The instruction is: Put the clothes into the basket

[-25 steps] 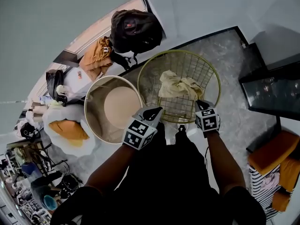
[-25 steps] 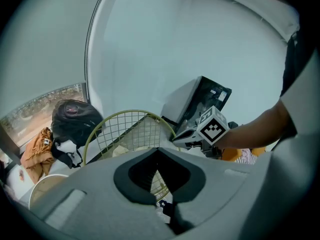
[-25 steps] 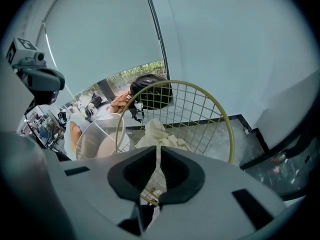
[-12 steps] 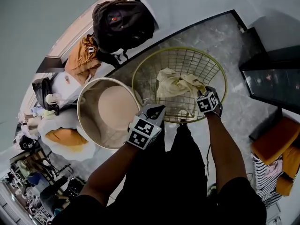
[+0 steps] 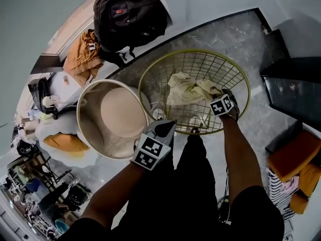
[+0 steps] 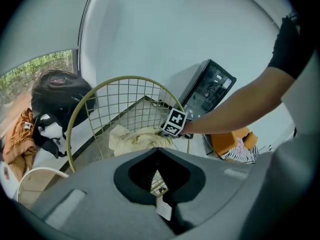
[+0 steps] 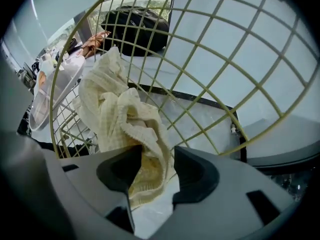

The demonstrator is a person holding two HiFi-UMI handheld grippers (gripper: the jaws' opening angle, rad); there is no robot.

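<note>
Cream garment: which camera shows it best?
Right gripper view. The cream garment fills the frame, knit visible, draped in the wire basket and between the jaws of the right gripper, which have just opened. Head view shows it whole but small; left gripper view shows only part of it, small.

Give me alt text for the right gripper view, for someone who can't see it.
The right gripper has just been opening its jaws, which stand apart with a cream knit garment hanging between them, inside a yellow wire basket. A black backpack lies beyond the mesh.
</note>
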